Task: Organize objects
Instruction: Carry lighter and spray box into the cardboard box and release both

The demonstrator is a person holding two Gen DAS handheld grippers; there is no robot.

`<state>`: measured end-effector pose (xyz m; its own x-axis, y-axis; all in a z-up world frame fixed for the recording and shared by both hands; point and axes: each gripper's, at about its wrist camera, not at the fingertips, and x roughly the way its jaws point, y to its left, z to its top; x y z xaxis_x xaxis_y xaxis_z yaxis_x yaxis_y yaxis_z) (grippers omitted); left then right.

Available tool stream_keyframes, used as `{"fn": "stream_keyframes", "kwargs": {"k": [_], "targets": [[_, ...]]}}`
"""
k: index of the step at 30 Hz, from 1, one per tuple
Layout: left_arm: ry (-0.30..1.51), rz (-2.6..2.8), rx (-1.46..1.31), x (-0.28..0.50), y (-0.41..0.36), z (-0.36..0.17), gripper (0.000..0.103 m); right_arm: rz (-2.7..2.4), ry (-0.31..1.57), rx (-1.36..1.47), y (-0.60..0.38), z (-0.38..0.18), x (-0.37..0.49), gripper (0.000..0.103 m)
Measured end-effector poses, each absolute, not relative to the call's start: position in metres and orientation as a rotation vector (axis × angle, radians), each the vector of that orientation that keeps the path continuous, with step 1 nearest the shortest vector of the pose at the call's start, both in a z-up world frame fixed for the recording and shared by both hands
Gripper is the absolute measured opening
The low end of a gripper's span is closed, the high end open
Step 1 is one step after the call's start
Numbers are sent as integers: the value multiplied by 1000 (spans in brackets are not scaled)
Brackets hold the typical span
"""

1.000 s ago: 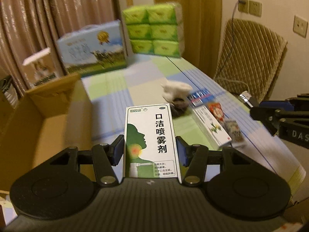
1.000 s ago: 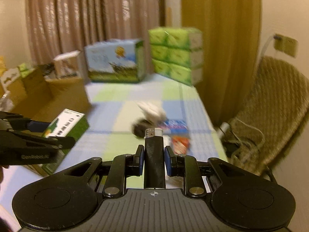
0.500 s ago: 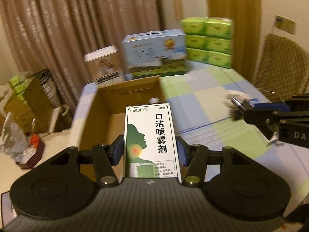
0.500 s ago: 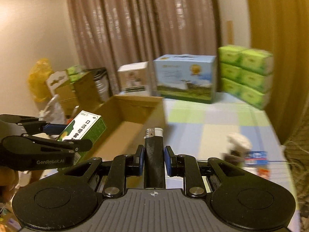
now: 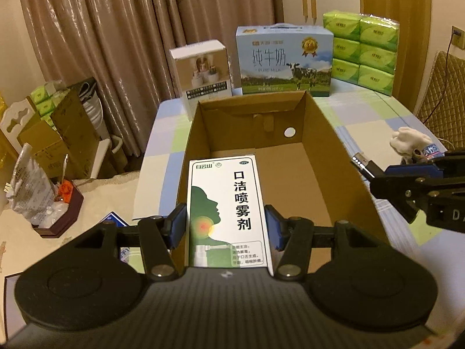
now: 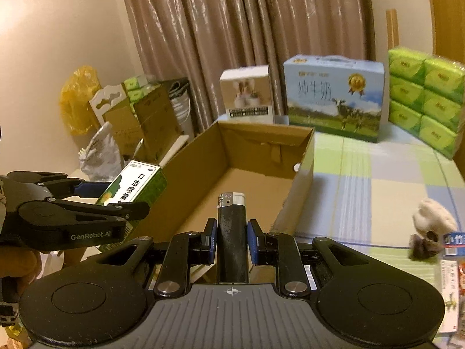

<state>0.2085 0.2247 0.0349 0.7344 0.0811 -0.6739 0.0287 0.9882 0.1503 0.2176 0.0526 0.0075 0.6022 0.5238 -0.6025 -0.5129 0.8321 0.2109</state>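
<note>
The left hand-held gripper (image 5: 225,226) is clenched on a white and green spray box (image 5: 226,212), its blue pads pressing the box's two long sides, so the box's long axis runs straight forward along the fingers. The right hand-held gripper (image 6: 231,242) is closed tight on a black lighter (image 6: 232,232), which stands lengthwise between the pads with its metal and white head pointing forward. Directly ahead of and below both grippers sits an open cardboard box (image 5: 316,133) on a worktop (image 6: 377,180) covered with a checked cloth of green, blue and cream. The cardboard box's long axis runs away from the cameras, in line with both held things, and its floor looks bare. In the left wrist view the spray box hangs over the near end of the opening; in the right wrist view the lighter hangs over the near right part of it, with the left gripper just beside it on the left. Both hands seem about equally near, so each likely needs only to lower and release. Behind the cardboard box stand a milk carton case (image 5: 284,58), a small white box (image 5: 202,72) and stacked green tissue packs (image 5: 363,49). A small plush toy (image 6: 433,221) lies well to the right.
</note>
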Motion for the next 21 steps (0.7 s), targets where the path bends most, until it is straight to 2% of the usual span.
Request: {"fn": "stream_keyframes", "kwargs": {"k": [10, 11, 12, 13, 15, 21], "targets": [[755, 23, 109, 233, 238, 10, 51, 626, 723, 27, 66, -17, 235, 19], [746, 28, 101, 234, 238, 9, 54, 638, 721, 37, 67, -19, 237, 20], [744, 31, 93, 235, 239, 9, 59, 644, 718, 44, 66, -21, 237, 29], [739, 34, 85, 234, 240, 10, 60, 639, 713, 52, 64, -21, 236, 43], [723, 41, 78, 230, 240, 15, 60, 630, 690, 65, 60, -18, 233, 54], [680, 56, 41, 201, 236, 36, 62, 602, 646, 75, 36, 1, 217, 57]]}}
